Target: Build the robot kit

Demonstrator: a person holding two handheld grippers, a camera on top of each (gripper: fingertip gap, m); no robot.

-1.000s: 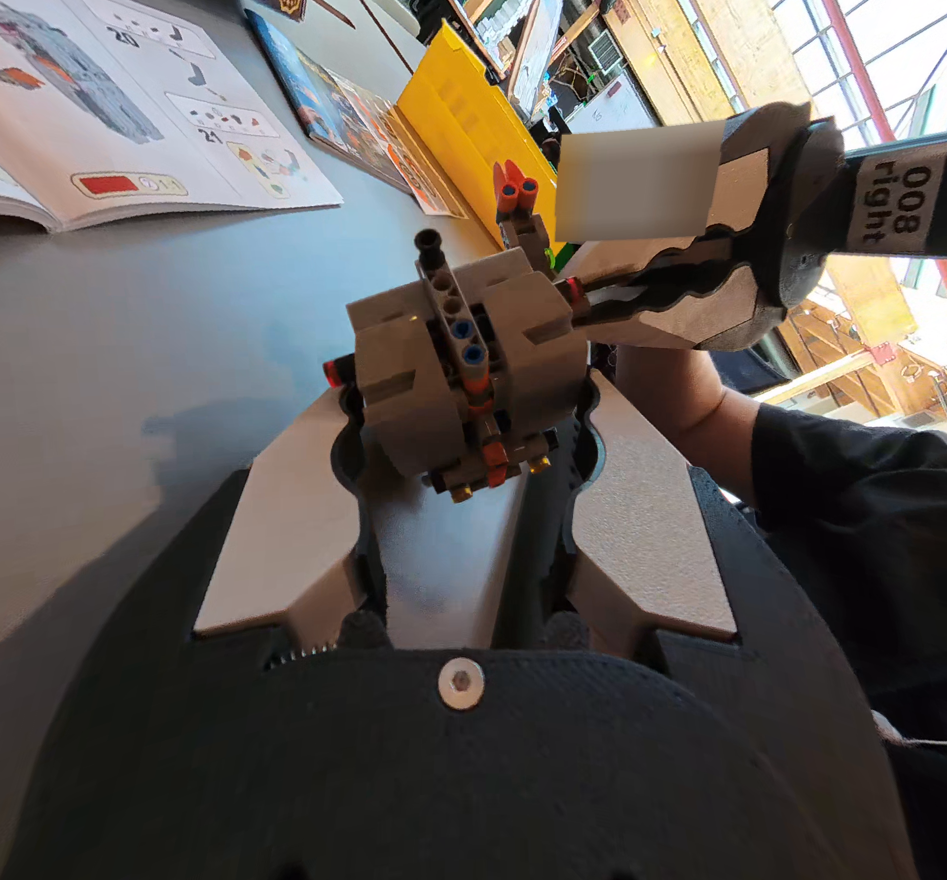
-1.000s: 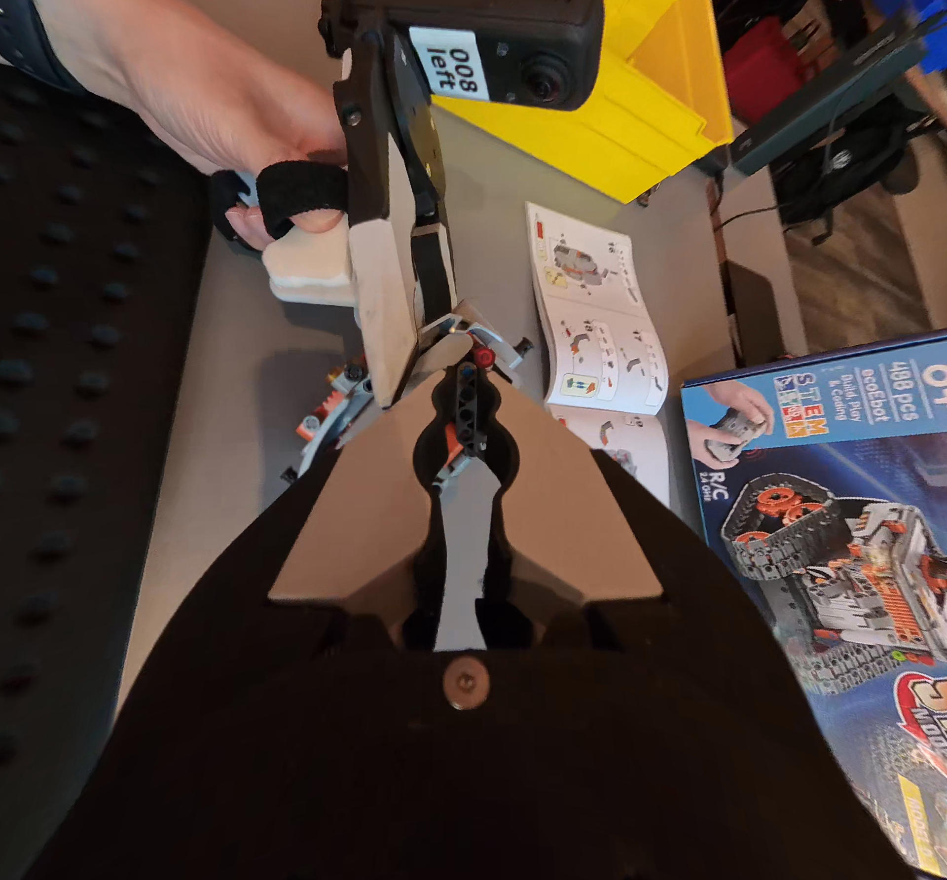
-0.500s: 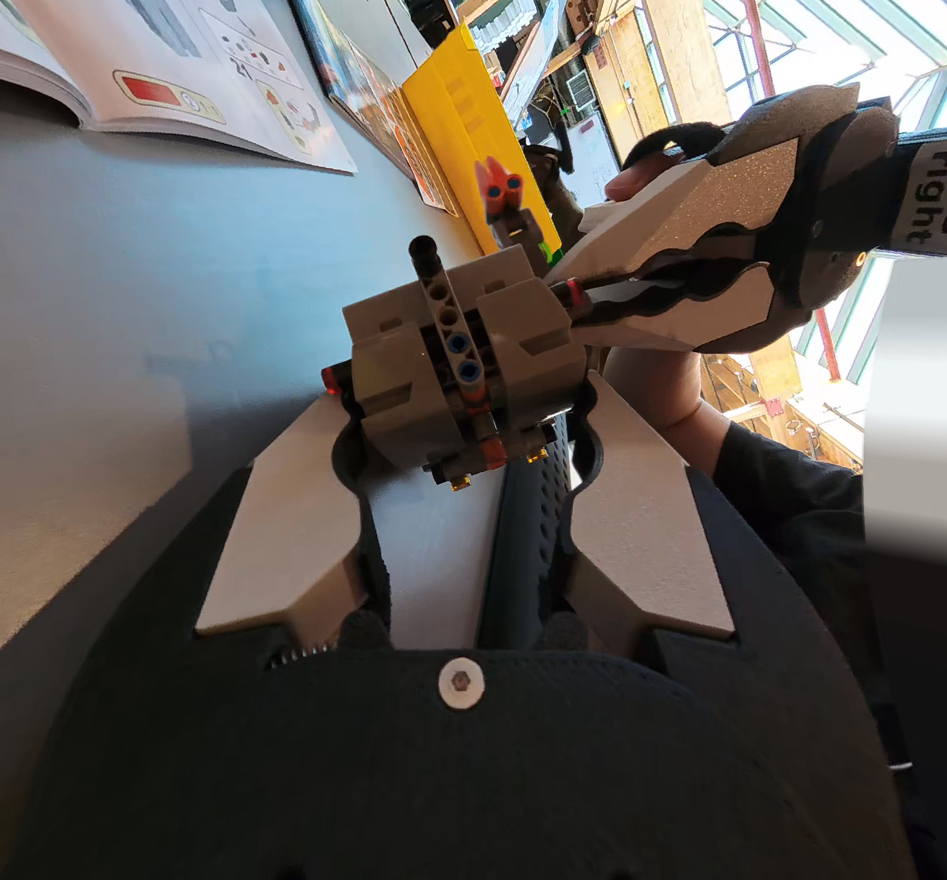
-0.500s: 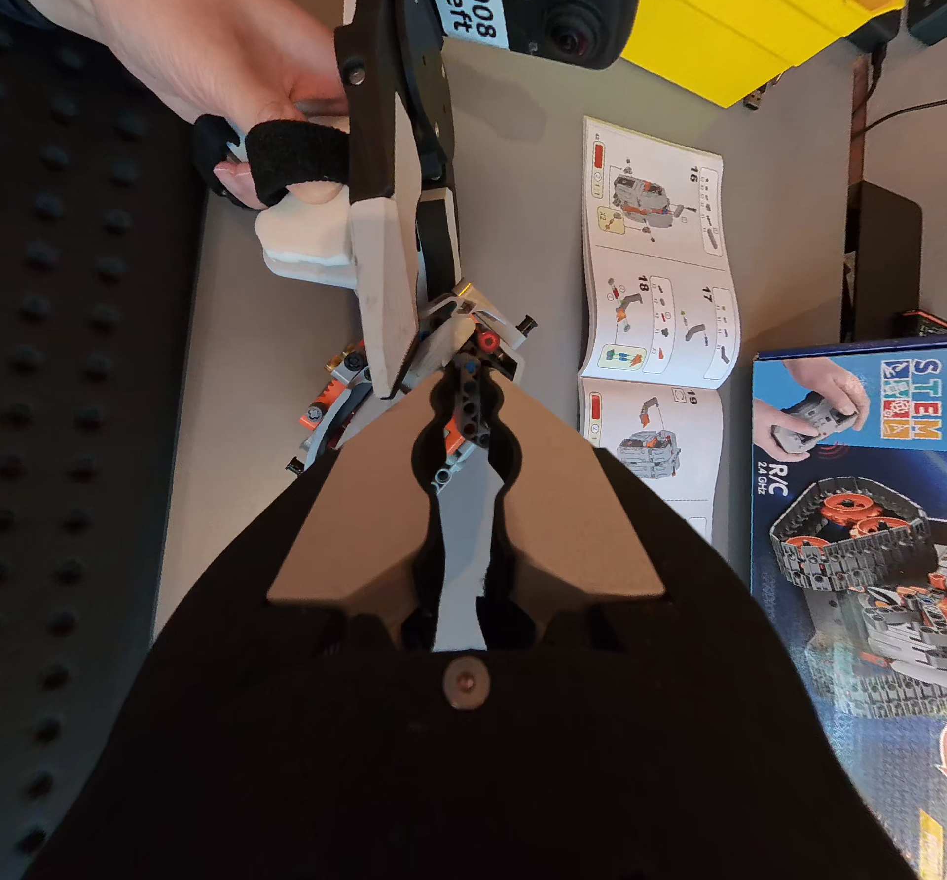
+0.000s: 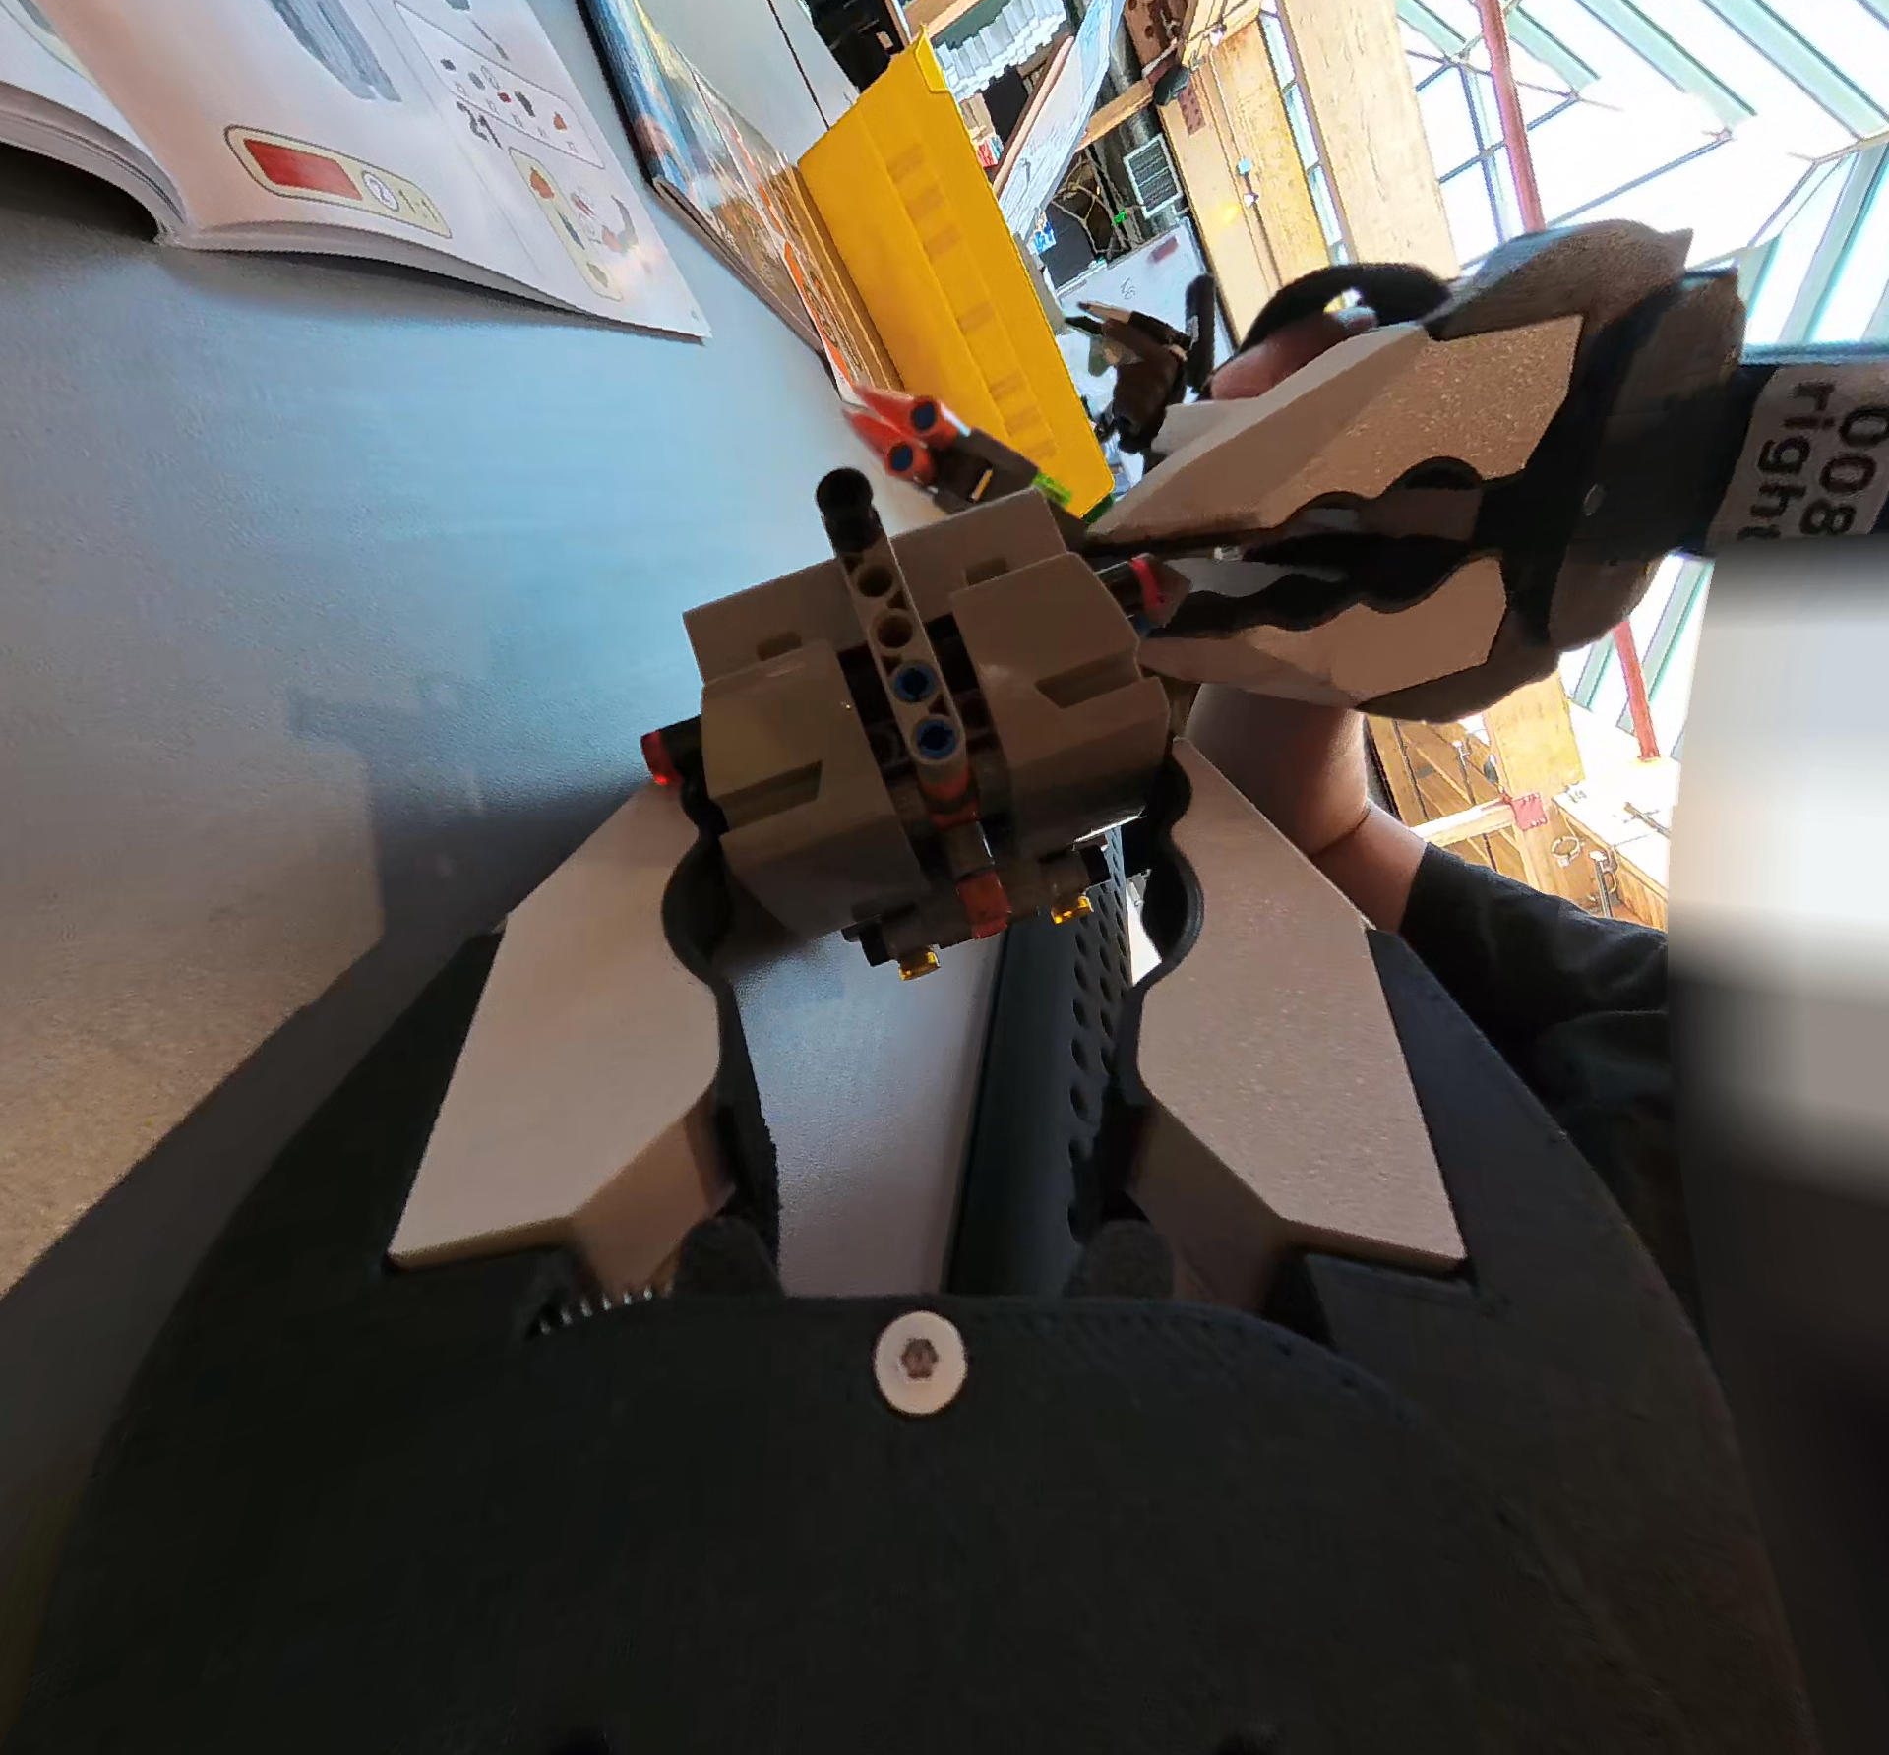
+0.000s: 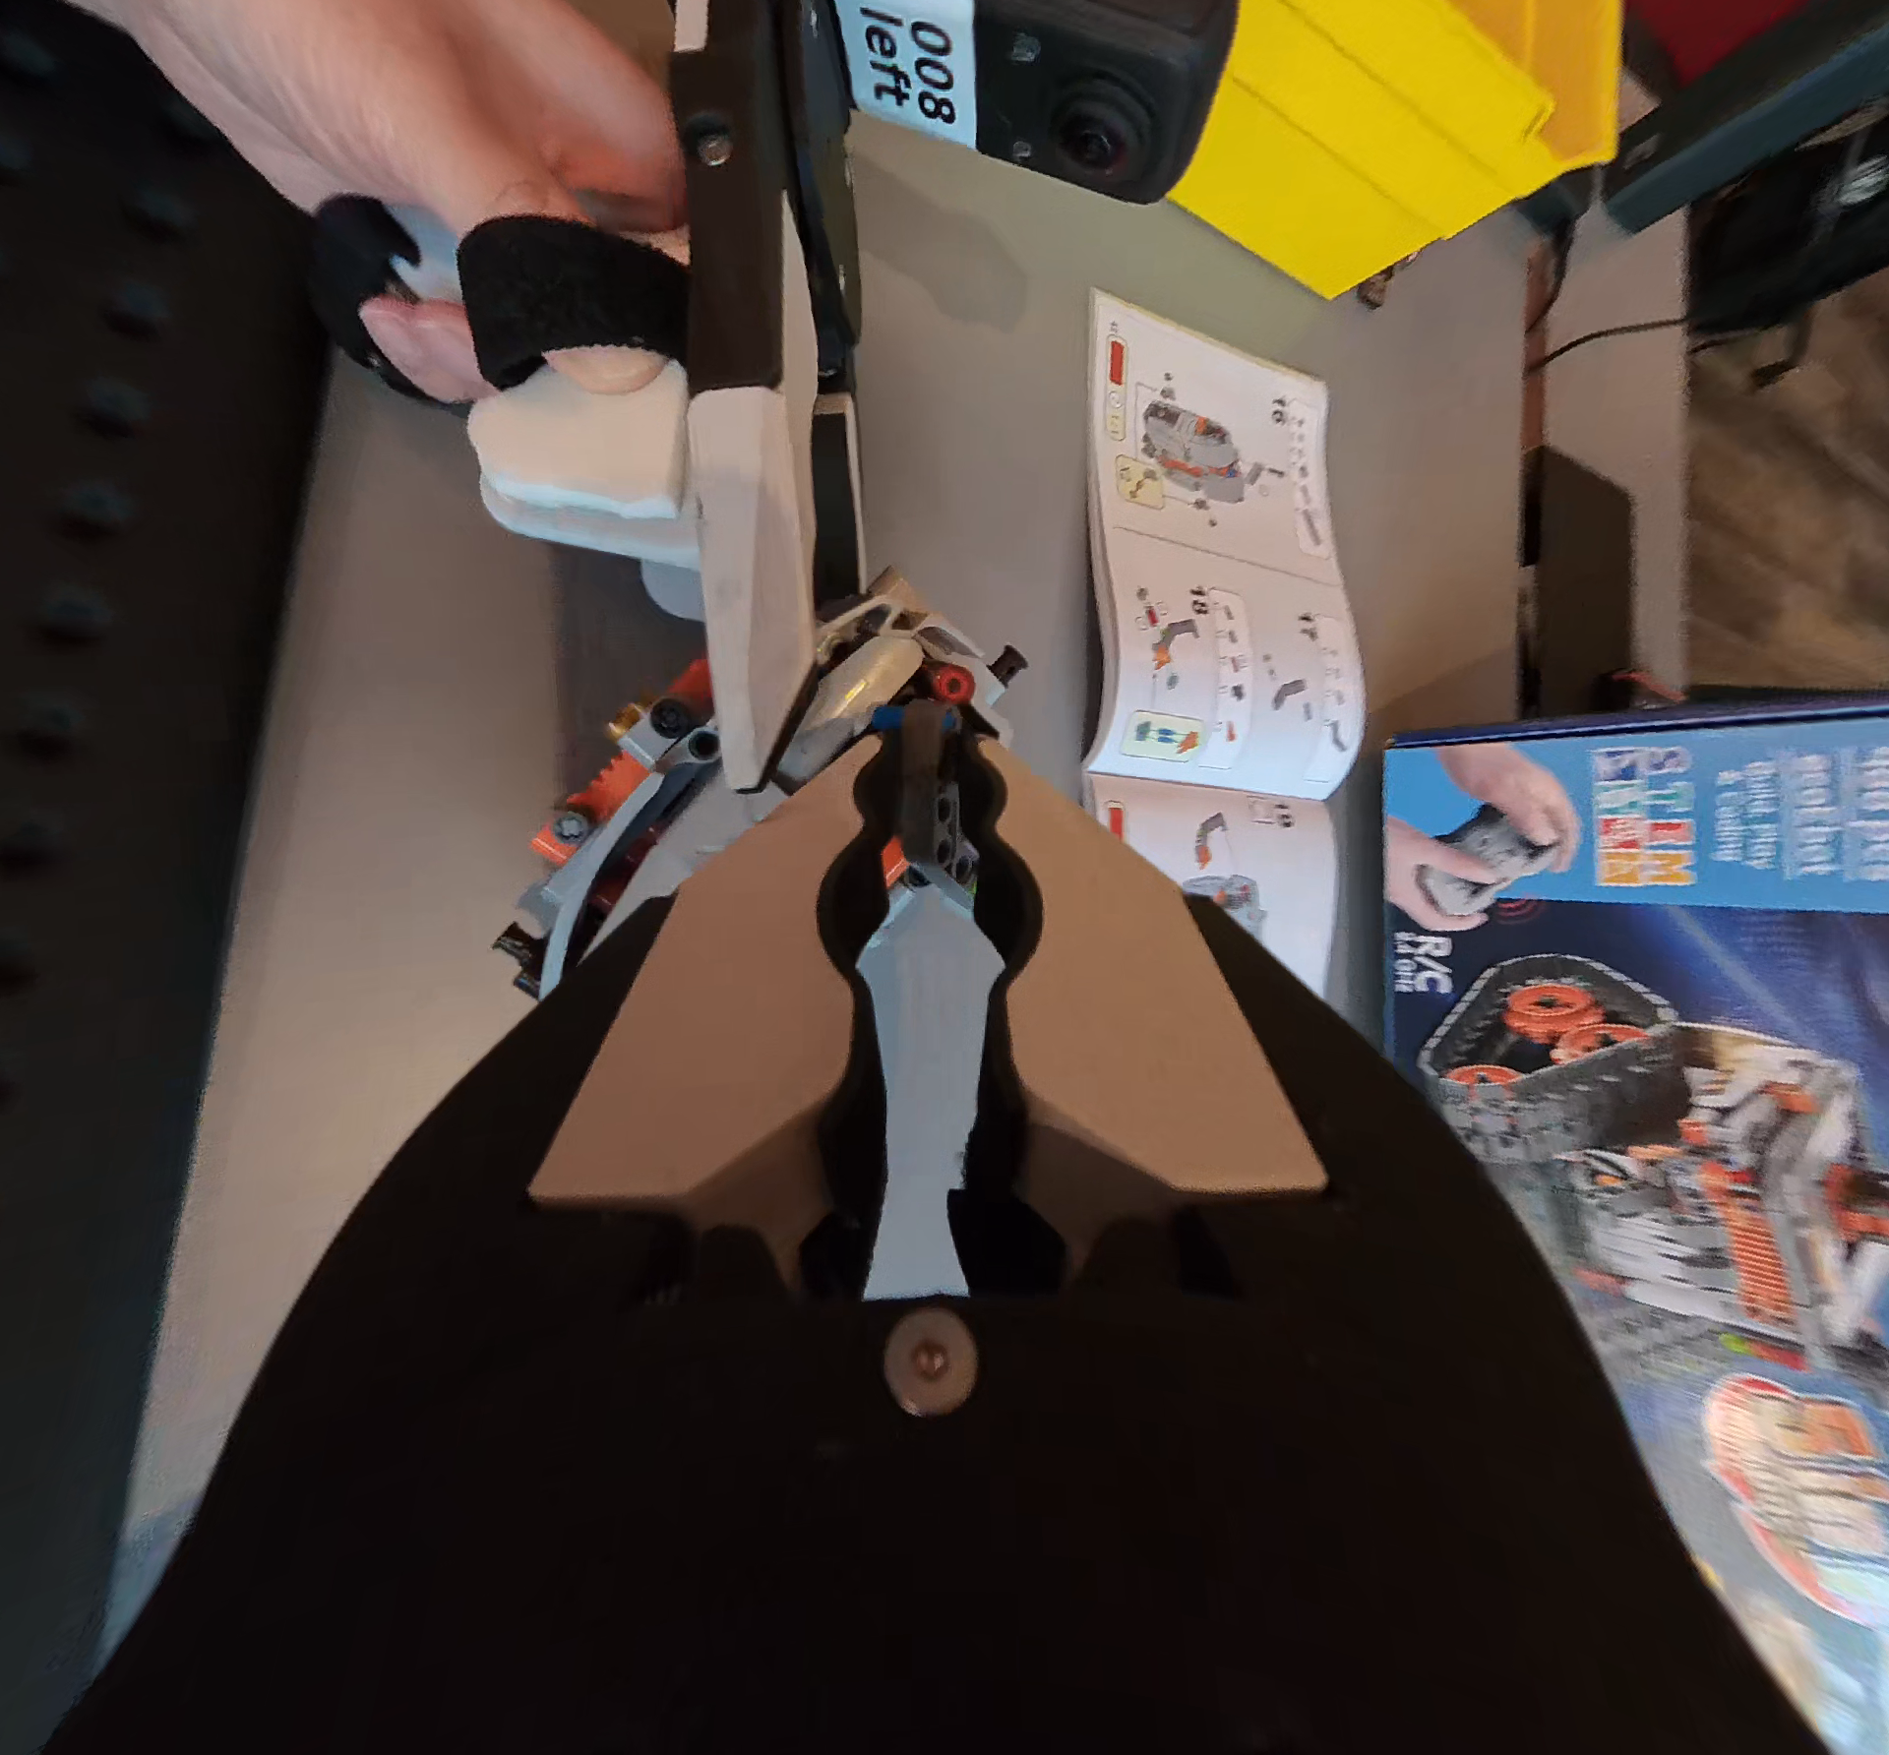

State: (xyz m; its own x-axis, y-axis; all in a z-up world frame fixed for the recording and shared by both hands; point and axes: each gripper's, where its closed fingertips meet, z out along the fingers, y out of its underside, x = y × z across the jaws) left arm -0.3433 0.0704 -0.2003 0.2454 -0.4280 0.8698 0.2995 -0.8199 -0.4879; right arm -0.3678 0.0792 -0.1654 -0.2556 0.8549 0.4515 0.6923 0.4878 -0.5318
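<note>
A: How far along is the build judged to be?

B: A partly assembled brick model (image 5: 920,745) is seen clamped between the fingers of the left gripper (image 5: 925,847), raised above the desk (image 5: 307,531). A dark perforated beam (image 6: 930,801) is pinched in the nearly closed right gripper (image 6: 925,817), its tip touching the model's side. A second sub-assembly (image 6: 613,817) lies on the desk beneath, not joined. The instruction booklet (image 6: 1216,561) is open mid-way, so much appears left to do.

A: What is noted of materials and shapes?

B: The model is made of smooth hard plastic: blocky grey shells around a tan holed beam, with blue, red and orange pins. The gripper fingers are matte, grainy and wedge-shaped, with scalloped inner edges. The desk is flat and grey; a glossy yellow bin (image 6: 1411,50) and a printed cardboard box (image 6: 1656,1042) lie near.
</note>
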